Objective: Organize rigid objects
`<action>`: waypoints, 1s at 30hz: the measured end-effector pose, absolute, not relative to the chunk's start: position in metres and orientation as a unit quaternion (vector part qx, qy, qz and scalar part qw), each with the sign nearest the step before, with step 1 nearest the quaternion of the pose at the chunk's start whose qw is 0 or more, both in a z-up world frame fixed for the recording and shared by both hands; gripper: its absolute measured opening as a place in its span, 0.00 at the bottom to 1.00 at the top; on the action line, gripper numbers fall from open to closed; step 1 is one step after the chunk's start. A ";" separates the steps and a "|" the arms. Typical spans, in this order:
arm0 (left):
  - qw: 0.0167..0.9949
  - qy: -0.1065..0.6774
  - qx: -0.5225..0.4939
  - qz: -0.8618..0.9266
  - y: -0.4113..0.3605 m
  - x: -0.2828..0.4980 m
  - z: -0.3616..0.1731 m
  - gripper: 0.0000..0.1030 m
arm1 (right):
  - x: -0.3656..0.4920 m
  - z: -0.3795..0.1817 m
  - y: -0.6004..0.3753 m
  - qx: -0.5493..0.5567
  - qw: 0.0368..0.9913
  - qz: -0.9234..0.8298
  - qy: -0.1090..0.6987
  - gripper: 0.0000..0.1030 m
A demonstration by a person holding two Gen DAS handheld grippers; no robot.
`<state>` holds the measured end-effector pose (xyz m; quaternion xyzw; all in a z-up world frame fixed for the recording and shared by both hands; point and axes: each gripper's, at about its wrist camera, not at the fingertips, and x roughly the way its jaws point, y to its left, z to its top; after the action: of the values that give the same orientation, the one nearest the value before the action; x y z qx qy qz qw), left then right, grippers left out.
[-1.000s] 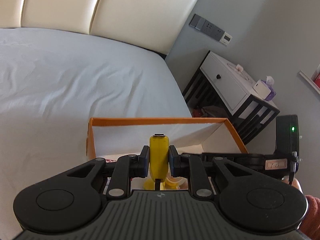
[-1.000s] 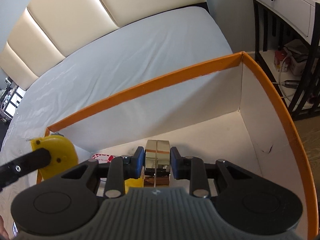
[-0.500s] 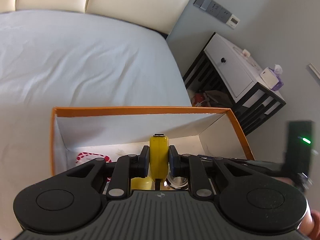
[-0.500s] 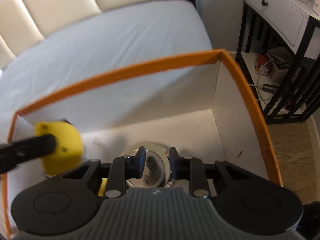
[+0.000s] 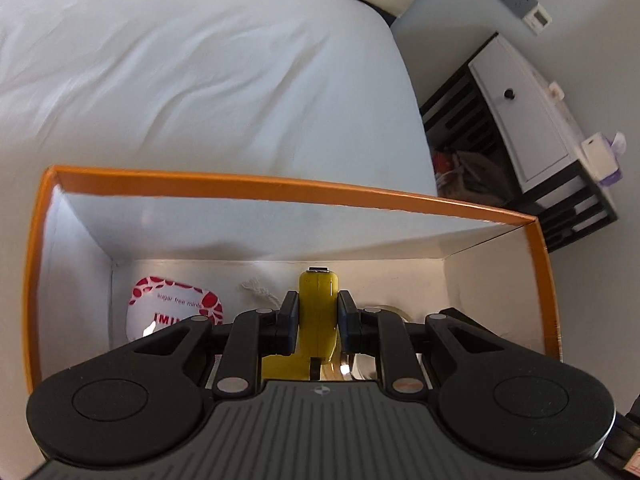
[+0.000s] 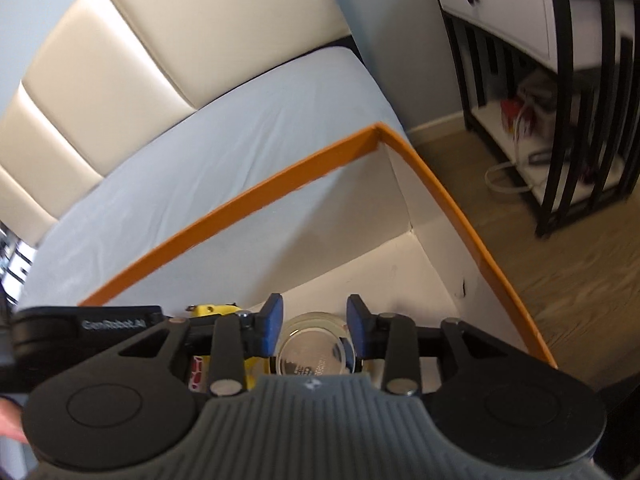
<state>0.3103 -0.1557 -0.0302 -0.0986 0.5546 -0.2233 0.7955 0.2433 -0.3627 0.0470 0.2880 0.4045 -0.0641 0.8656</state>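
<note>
Round clear-lidded tin [image 6: 314, 350] now lies on the floor of the orange box [image 6: 448, 204], between the right gripper [image 6: 314, 322] jaws, which have just been opening and stand clear of it: released, so that item looks placed. Left gripper [image 5: 318, 312] has dropped into the box, jaws clamped on the yellow tape measure [image 5: 318, 312], mint tin [image 5: 172, 312] left of them.

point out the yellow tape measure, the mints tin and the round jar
yellow tape measure [image 5: 318, 312]: left wrist view, its body between the pads
mints tin [image 5: 168, 306]: left wrist view, its lid
round jar [image 6: 310, 354]: right wrist view, its top
</note>
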 end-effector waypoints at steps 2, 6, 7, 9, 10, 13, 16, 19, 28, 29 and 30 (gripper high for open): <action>0.794 0.559 -0.087 -0.223 -0.157 0.313 -0.033 0.21 | 0.246 0.043 -0.365 0.298 0.859 -0.053 0.412 0.35; 0.811 0.550 -0.016 -0.199 -0.164 0.307 -0.027 0.25 | 0.250 0.041 -0.358 0.281 0.860 -0.045 0.423 0.38; 0.815 0.546 0.003 -0.196 -0.164 0.305 -0.024 0.25 | 0.250 0.041 -0.356 0.277 0.862 -0.046 0.423 0.38; 0.819 0.539 0.031 -0.194 -0.165 0.300 -0.020 0.27 | 0.250 0.041 -0.355 0.272 0.866 -0.046 0.418 0.40; 0.820 0.537 0.037 -0.194 -0.163 0.297 -0.017 0.27 | 0.249 0.041 -0.355 0.270 0.868 -0.045 0.416 0.41; 0.826 0.527 0.039 -0.198 -0.156 0.286 -0.007 0.27 | 0.249 0.042 -0.355 0.263 0.872 -0.044 0.410 0.42; 0.839 0.503 0.036 -0.205 -0.145 0.269 0.009 0.27 | 0.247 0.044 -0.355 0.257 0.877 -0.045 0.404 0.45; 0.861 0.456 0.043 -0.220 -0.135 0.245 0.034 0.27 | 0.239 0.053 -0.348 0.233 0.892 -0.056 0.384 0.51; 0.934 0.277 0.073 -0.213 -0.091 0.156 0.106 0.34 | 0.175 0.102 -0.307 0.148 0.943 -0.027 0.296 0.63; 0.939 0.260 0.079 -0.209 -0.087 0.146 0.111 0.36 | 0.166 0.106 -0.303 0.139 0.948 -0.022 0.287 0.64; 0.945 0.243 0.084 -0.204 -0.084 0.136 0.114 0.37 | 0.157 0.112 -0.299 0.129 0.951 -0.019 0.280 0.67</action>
<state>0.1356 -0.0844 0.1144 0.0836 0.2429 -0.2038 0.9447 0.1568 -0.2991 0.1117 0.1292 0.2802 -0.0189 0.9510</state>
